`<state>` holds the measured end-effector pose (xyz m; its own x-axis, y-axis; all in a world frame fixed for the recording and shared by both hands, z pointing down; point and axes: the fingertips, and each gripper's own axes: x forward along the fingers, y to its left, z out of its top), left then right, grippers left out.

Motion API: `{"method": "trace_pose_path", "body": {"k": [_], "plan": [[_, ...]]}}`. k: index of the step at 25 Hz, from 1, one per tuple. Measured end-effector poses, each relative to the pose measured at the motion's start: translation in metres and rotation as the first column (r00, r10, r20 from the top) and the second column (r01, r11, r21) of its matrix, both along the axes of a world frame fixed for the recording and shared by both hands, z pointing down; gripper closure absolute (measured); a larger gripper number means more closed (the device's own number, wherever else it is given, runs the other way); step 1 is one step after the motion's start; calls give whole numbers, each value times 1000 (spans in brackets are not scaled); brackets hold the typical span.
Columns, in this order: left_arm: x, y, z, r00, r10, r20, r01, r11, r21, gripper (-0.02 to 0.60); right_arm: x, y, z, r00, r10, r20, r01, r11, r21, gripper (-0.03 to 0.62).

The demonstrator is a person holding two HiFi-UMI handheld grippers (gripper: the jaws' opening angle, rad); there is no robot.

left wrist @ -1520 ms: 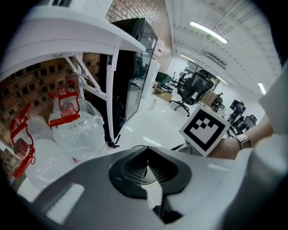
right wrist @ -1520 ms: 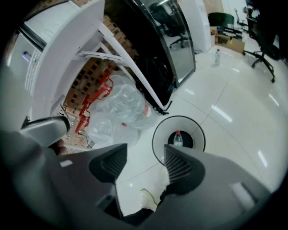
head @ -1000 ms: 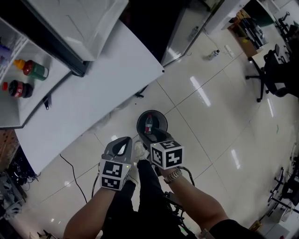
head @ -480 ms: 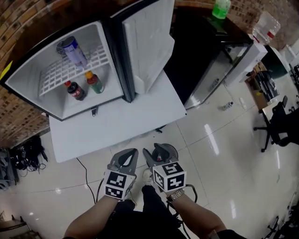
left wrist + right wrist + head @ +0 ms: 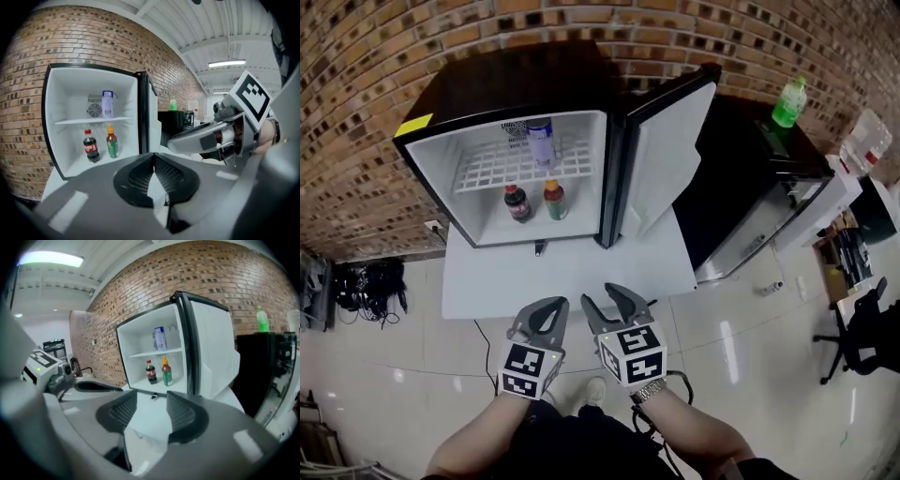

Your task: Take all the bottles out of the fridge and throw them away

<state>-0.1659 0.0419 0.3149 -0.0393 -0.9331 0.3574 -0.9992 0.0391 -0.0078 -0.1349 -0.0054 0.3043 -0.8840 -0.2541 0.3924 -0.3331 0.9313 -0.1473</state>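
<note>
The small fridge (image 5: 502, 122) stands open on a white platform (image 5: 572, 272). On its floor are a cola bottle (image 5: 517, 202) (image 5: 90, 146) (image 5: 150, 371) and a green bottle with an orange cap (image 5: 553, 200) (image 5: 111, 142) (image 5: 167, 371). A blue-and-white bottle (image 5: 542, 141) (image 5: 107, 104) (image 5: 160, 338) stands on the wire shelf. Both grippers hover side by side in front of the platform, well short of the fridge. My left gripper (image 5: 555, 305) (image 5: 153, 156) is shut and empty. My right gripper (image 5: 604, 298) (image 5: 151, 401) is open; its jaws have just been closing a little, with nothing between them.
The fridge door (image 5: 670, 150) swings out to the right. Right of it is a black cabinet (image 5: 741, 178) with a green bottle (image 5: 788, 101) on top. A small bottle (image 5: 772, 288) lies on the tiled floor. Cables (image 5: 366, 286) lie at the left by the brick wall.
The head view has swung up from the floor bin to the open fridge; the bin has dropped out of view. Both grippers have risen and now point towards the fridge.
</note>
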Motion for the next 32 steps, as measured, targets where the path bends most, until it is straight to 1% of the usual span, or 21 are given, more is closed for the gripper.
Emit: {"method": "trace_pose_path", "body": {"k": [5, 9, 13, 16, 18, 20, 23, 28, 29, 32], "plan": [[-38, 5, -34, 996, -83, 17, 81, 994, 75, 578, -40, -11, -44, 999, -38, 29, 35, 996, 86, 399], [-62, 5, -51, 994, -104, 20, 101, 989, 107, 578, -73, -20, -66, 998, -44, 33, 40, 991, 125, 395], [-85, -1, -66, 995, -97, 24, 93, 987, 132, 578, -103, -31, -83, 999, -29, 36, 24, 990, 140, 386], [-106, -8, -77, 996, -87, 27, 82, 985, 153, 578, -128, -44, -92, 1000, -9, 29, 4, 988, 156, 366], [-120, -13, -85, 997, -73, 34, 67, 984, 164, 578, -145, -54, -97, 1000, 11, 25, -15, 986, 164, 361], [-134, -18, -92, 997, -59, 41, 51, 984, 173, 578, -160, -64, -102, 999, 34, 23, -37, 984, 172, 342], [-156, -25, -102, 998, -44, 52, 34, 981, 190, 578, -182, -81, -109, 997, 69, 21, -72, 980, 187, 342], [-186, -40, -112, 997, -2, 73, -12, 980, 196, 578, -216, -106, -110, 992, 127, 3, -125, 971, 205, 341], [-191, -43, -113, 997, 7, 76, -22, 980, 197, 578, -221, -111, -109, 990, 139, -2, -136, 969, 208, 325], [-202, -51, -120, 996, 30, 84, -46, 978, 203, 578, -235, -125, -106, 985, 173, -20, -165, 963, 213, 322]]}}
